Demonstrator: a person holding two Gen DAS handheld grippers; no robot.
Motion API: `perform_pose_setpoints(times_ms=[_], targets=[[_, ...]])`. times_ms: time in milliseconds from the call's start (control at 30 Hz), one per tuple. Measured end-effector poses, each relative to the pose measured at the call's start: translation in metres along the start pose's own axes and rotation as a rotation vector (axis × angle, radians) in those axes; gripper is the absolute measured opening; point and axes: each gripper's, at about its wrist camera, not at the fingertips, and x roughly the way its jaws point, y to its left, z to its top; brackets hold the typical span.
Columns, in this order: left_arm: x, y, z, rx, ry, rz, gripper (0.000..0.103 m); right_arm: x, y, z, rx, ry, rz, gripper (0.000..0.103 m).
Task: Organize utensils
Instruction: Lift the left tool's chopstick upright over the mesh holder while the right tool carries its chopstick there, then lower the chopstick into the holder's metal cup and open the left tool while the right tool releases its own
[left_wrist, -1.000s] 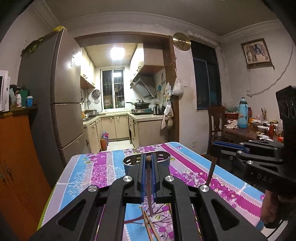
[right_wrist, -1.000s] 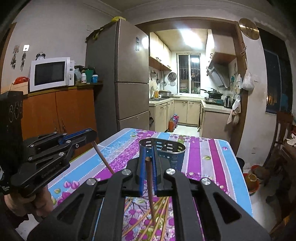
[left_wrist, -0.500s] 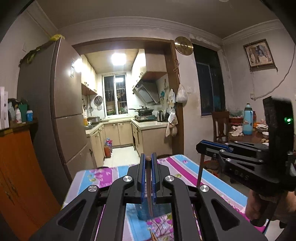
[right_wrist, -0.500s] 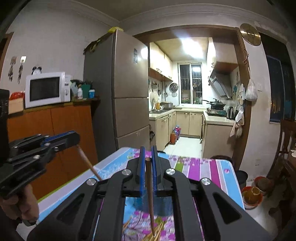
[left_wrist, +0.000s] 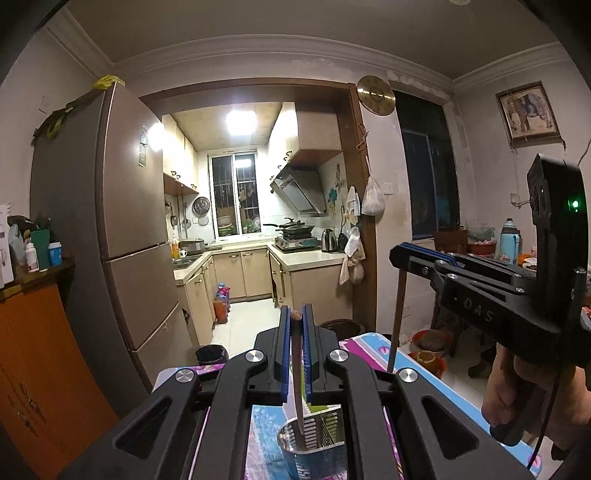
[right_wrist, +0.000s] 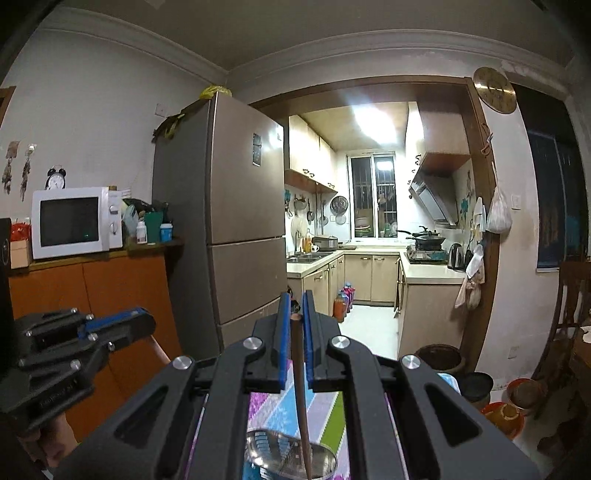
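My left gripper (left_wrist: 295, 317) is shut on a brown wooden chopstick (left_wrist: 297, 384) that hangs down with its tip over the metal utensil holder (left_wrist: 314, 443). My right gripper (right_wrist: 294, 314) is shut on another brown chopstick (right_wrist: 302, 398), its tip above the holder's mouth (right_wrist: 291, 456). The right gripper also shows in the left wrist view (left_wrist: 400, 254) with its chopstick (left_wrist: 396, 321) hanging down. The left gripper shows in the right wrist view (right_wrist: 144, 325).
The holder stands on a table with a striped floral cloth (right_wrist: 325, 410). Beyond are a fridge (right_wrist: 229, 221), an orange cabinet (right_wrist: 85, 299) with a microwave (right_wrist: 74, 221), a kitchen doorway, and a chair (right_wrist: 569, 306) and pots on the floor at the right.
Both grippers rose and moved forward over the holder, each still holding its chopstick. The holder went from ahead of the fingers to below them, and the loose chopsticks on the cloth left view.
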Motion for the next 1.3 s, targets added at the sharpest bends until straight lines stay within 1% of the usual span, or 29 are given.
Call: perform_pose_setpoints(times_ms=[100, 200, 433, 667, 933, 1133, 1267, 1300], targets=[[0.01, 0.001, 0.003, 0.005, 0.005, 0.0, 0.007, 0.012, -0.002, 0.001, 0.0, 0.0, 0.009, 0.005], [0.023, 0.0, -0.001, 0.014, 0.022, -0.002, 0.007, 0.024, -0.004, -0.006, 0.002, 0.014, 0.015, 0.005], [0.047, -0.004, -0.016, 0.021, 0.079, -0.008, 0.007, 0.045, -0.014, -0.03, 0.032, 0.061, 0.02, 0.005], [0.066, -0.001, -0.026, 0.013, 0.135, -0.006, 0.007, 0.058, -0.02, -0.049, 0.061, 0.105, 0.017, 0.005], [0.087, 0.004, -0.034, 0.004, 0.18, -0.006, 0.007, 0.072, -0.024, -0.056, 0.077, 0.13, 0.013, 0.005], [0.112, 0.011, -0.043, -0.007, 0.23, 0.001, 0.007, 0.091, -0.029, -0.067, 0.103, 0.182, 0.001, 0.005], [0.13, 0.02, -0.049, -0.024, 0.249, 0.017, 0.007, 0.106, -0.037, -0.075, 0.118, 0.224, -0.007, 0.005], [0.133, 0.021, -0.051, -0.026, 0.253, 0.02, 0.007, 0.109, -0.039, -0.077, 0.116, 0.231, -0.012, 0.007]])
